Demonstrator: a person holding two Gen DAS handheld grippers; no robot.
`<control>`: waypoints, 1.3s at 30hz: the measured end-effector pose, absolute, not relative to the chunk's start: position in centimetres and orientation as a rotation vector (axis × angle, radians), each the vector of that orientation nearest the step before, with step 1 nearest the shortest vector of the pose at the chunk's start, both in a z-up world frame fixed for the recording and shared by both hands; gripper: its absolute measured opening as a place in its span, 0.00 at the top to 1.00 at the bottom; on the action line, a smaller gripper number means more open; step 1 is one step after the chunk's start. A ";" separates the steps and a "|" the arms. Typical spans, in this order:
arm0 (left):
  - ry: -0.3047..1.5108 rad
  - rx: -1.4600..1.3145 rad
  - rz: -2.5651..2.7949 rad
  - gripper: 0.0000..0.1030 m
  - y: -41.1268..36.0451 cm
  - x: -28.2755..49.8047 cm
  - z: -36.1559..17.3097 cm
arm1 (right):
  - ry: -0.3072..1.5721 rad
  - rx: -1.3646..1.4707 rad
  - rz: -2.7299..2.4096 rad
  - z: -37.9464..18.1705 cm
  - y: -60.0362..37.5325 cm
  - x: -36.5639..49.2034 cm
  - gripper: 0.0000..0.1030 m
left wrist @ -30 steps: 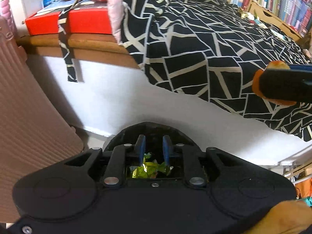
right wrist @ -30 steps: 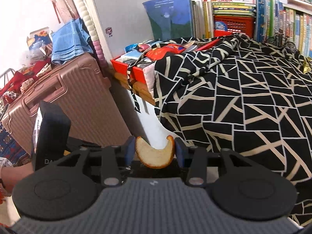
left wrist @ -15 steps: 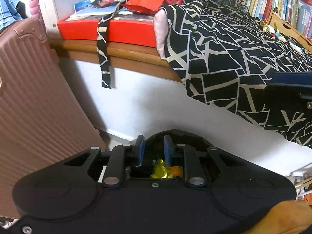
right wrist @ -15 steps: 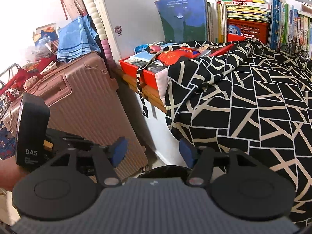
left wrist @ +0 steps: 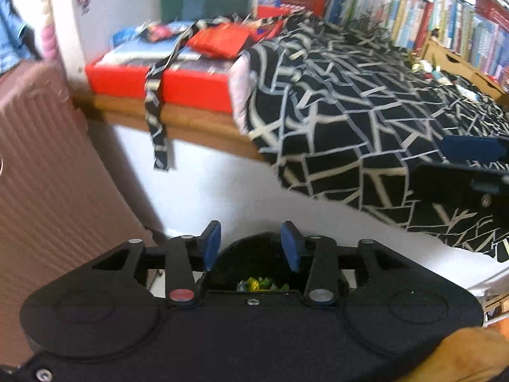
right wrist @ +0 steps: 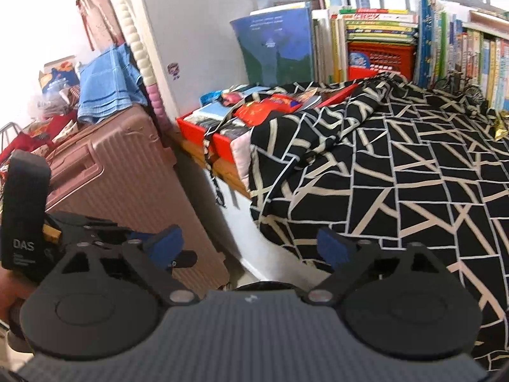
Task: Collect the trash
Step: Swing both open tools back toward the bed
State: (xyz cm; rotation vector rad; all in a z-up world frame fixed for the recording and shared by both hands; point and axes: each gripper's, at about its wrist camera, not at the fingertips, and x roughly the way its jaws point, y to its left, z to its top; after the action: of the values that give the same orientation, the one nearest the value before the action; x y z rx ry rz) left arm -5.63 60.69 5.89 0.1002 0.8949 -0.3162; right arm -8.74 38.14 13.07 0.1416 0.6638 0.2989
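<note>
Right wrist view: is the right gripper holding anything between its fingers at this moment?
No. The right gripper stands wide open, with only the pink suitcase and patterned bedspread visible through the gap.

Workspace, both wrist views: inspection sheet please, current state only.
Surface: bed under a black-and-white patterned blanket.
Job's things: black bin below the left claw, yellow-green wrappers inside; gold wrapper on the blanket's far side.
Clutter: red tray of papers on the wooden ledge; blue towel on the pink suitcase.
Grippers: left claw open, empty; right claw wide open, empty.
Cables: nothing seen.
Surroundings: books along the window.
</note>
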 end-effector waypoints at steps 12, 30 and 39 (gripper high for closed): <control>0.858 0.073 -0.446 0.14 57.7 -5.7 11.0 | 0.604 0.060 0.166 16.3 36.4 -10.7 0.00; 0.628 0.234 -0.746 0.01 49.1 -3.8 25.9 | 0.434 0.165 -0.004 30.3 25.3 -12.7 0.00; 0.461 0.282 -0.912 0.00 40.9 -3.4 34.3 | 0.295 0.108 -0.124 37.2 18.8 -12.6 0.00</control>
State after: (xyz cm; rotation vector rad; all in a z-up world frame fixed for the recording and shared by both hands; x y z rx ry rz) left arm -3.35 40.90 34.26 0.2815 0.4607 -0.9125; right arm -12.59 18.81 37.21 0.1085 0.2953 -0.1235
